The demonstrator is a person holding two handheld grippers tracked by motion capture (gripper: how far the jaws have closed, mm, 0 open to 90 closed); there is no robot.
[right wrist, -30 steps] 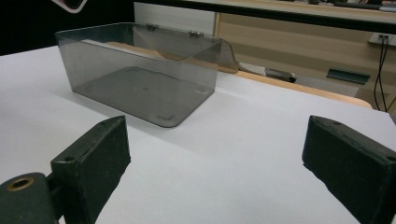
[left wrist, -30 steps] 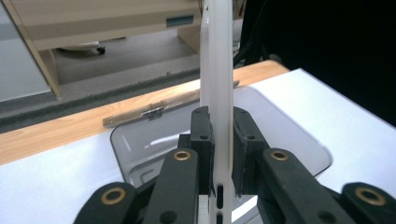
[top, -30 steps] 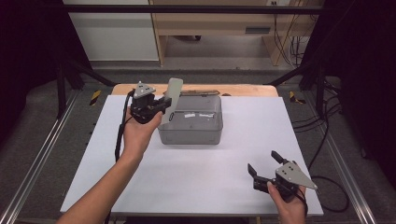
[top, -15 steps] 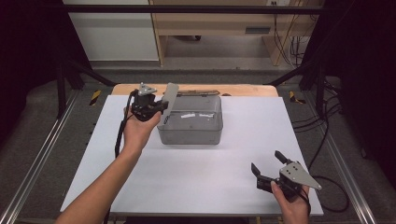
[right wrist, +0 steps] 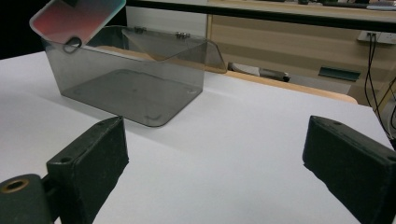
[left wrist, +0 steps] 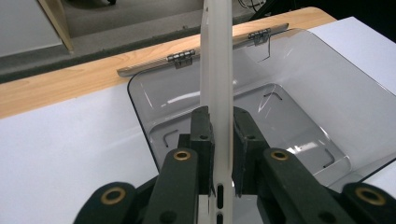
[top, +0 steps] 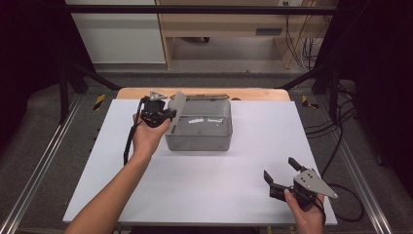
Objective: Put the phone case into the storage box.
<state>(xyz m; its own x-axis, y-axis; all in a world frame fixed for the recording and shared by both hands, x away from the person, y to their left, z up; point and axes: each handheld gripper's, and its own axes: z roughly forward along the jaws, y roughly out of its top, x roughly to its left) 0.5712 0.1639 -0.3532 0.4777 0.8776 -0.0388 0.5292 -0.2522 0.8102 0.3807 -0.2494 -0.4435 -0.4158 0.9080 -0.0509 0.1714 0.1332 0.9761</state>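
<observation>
The left claw (left wrist: 219, 140) is clenched on a thin white phone (left wrist: 215, 70), pinching it edge-on so it stands nearly upright and can slide in narrow side first. It hovers over the left rim of the open, smoky clear plastic box (top: 199, 127), at the far middle of the white table (top: 204, 185). The box's lid (left wrist: 205, 49) is hinged back on the far side, leaving the mouth free. The right claw (top: 281, 176) waits released at the near right corner, holding nothing, well apart from the box.
</observation>
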